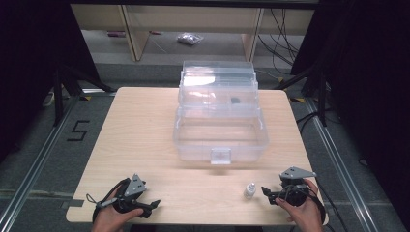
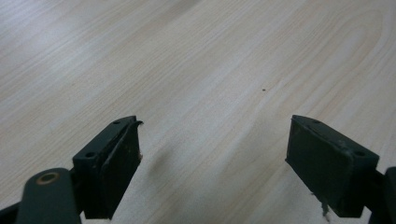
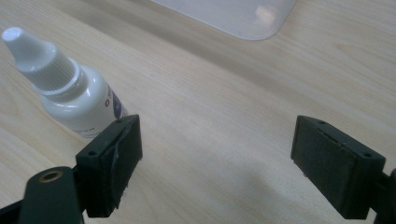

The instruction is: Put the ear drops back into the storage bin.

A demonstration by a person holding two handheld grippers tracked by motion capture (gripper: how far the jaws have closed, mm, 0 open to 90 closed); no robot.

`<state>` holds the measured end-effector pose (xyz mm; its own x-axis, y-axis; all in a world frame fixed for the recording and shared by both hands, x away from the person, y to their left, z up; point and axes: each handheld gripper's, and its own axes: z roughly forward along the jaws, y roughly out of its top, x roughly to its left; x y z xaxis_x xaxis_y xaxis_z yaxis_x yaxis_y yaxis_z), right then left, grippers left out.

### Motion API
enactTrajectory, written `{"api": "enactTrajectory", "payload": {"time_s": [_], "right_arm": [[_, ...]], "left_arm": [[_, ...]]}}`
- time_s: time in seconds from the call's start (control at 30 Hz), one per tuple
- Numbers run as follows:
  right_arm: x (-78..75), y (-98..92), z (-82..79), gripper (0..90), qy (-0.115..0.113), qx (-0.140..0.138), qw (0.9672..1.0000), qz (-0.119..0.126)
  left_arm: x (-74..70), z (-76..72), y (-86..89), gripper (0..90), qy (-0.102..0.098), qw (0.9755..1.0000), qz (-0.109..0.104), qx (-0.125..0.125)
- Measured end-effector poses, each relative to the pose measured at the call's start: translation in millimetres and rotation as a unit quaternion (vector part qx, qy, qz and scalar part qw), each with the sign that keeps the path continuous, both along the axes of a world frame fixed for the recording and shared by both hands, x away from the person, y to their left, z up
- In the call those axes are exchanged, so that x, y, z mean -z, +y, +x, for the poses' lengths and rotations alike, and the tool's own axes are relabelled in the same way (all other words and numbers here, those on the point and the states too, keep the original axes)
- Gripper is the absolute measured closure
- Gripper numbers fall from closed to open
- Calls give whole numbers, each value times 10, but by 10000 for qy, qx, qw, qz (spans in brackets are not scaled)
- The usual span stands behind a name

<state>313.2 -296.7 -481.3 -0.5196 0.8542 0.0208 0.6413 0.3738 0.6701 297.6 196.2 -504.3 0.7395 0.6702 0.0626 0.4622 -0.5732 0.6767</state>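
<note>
Bottle (image 1: pixel 249 190) stands upright near the table's (image 1: pixel 145 125) front edge, just beside the right gripper (image 1: pixel 269 193), whose jaws gape with nothing between them; in the right gripper view it sits just outside one jaw, so a sideways shift would probably be needed to straddle it. Left gripper (image 1: pixel 153 205) rests low and released over bare wood. Box (image 1: pixel 220 140) behind lies open, likely to receive the bottle.

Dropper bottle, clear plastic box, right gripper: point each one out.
dropper bottle (image 3: pixel 77 105), right gripper view, white body.
clear plastic box (image 1: pixel 220 155), high view, front latch.
right gripper (image 1: pixel 269 194), high view, between its fingertips.
</note>
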Motion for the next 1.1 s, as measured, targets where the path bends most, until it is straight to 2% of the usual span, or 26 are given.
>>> {"api": "enactTrajectory", "payload": {"time_s": [0.03,0.2,0.23,0.33,0.37,0.4,0.47,0.5,0.53,0.57,0.67,0.7,0.73,0.77,0.8,0.83,0.87,0.93,0.97,1.0,1.03,1.1], "right_arm": [[-8,1,-8,172,62,25,10000,-15],[-20,6,-16,175,141,-4,9999,-32],[-29,3,-19,180,164,-60,9998,-70],[-55,7,-36,189,212,-100,9996,-148],[-63,16,-54,192,314,-98,9994,-92],[-61,0,-38,198,241,-306,9990,-201],[-86,24,-63,214,351,-309,9988,-176],[-87,24,-63,216,278,-395,9985,-273],[-93,30,-68,216,294,-419,9983,-272],[-119,52,-93,216,401,-356,9983,-247],[-126,63,-101,216,346,-449,9979,-309],[-151,79,-117,217,416,-484,9974,-333],[-132,99,-124,217,352,-450,9981,-217],[-132,99,-124,217,352,-450,9981,-217],[-163,102,-141,217,466,-540,9968,-359],[-164,132,-164,216,454,-557,9969,-331],[-183,146,-175,216,546,-575,9962,-360],[-174,167,-185,216,508,-585,9965,-304],[-179,175,-189,216,467,-662,9959,-407],[-202,189,-200,216,598,-684,9950,-425],[-193,207,-205,216,526,-697,9954,-389],[-221,228,-213,217,506,-867,9934,-550]], "left_arm": [[-8,5,10,170,6,9999,95,54],[-11,4,11,170,8,9999,95,59],[-2,2,3,170,3,10000,22,6],[-7,5,9,170,12,10000,72,37],[-7,4,9,170,12,10000,71,39],[-7,6,9,170,9,10000,70,32],[9,-1,-9,170,-12,9999,-84,-85],[10,-2,-10,170,-17,9999,-87,-93],[9,-2,-9,170,-14,9999,-84,-86],[9,0,-8,170,-12,9999,-81,-83],[9,2,-6,170,-3,9999,-79,-84],[11,0,-7,170,-12,9999,-82,-92],[11,0,-7,170,-12,9999,-82,-92],[10,2,-6,170,-3,9999,-73,-83],[15,0,-8,170,40,9999,-107,-122],[16,-2,-9,170,35,9998,-119,-135],[18,-1,-10,170,34,9998,-118,-133],[17,0,-8,170,37,9998,-115,-129],[14,2,-6,170,29,9999,-99,-119],[10,6,-1,170,9,9999,-67,-86],[9,4,0,170,13,9999,-68,-89],[9,3,-1,170,11,9999,-71,-87]]}}
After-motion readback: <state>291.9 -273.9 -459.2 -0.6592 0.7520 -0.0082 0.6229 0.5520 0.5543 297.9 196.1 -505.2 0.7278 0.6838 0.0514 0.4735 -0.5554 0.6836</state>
